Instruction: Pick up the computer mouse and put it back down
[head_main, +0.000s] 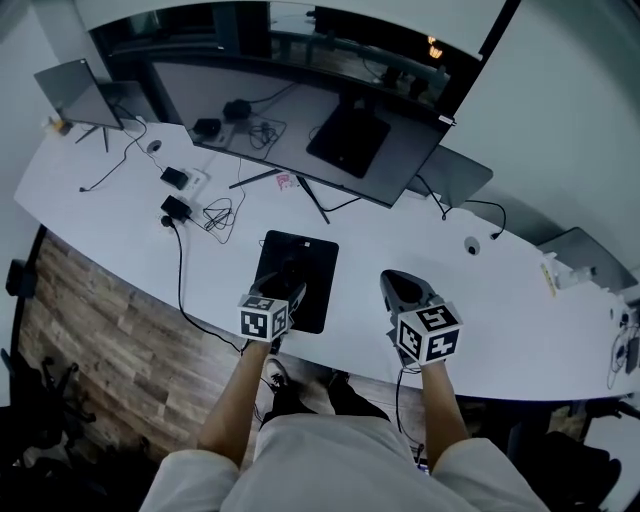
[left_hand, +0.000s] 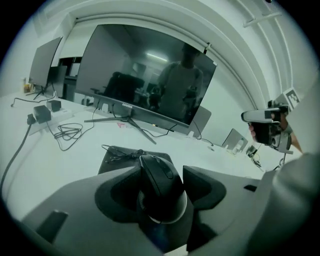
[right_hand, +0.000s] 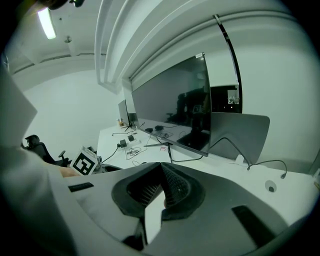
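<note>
Left tool (left_hand: 160, 174) grips the computer mouse (left_hand: 156, 192), long axis and nose toward the monitor (left_hand: 145, 75); right tool (right_hand: 161, 167) closed.

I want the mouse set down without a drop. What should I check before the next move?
1. Grip: the left gripper has its jaws against both sides of the computer mouse: ok.
2. Position: the computer mouse is over the mouse pad: ok.
3. Computer mouse resting on the mouse pad: cannot tell.
4. Cable lies bunched on the mouse pad ahead, not across the jaws: ok.
5. Right gripper shut, empty, off to the mouse pad's right: ok.
</note>
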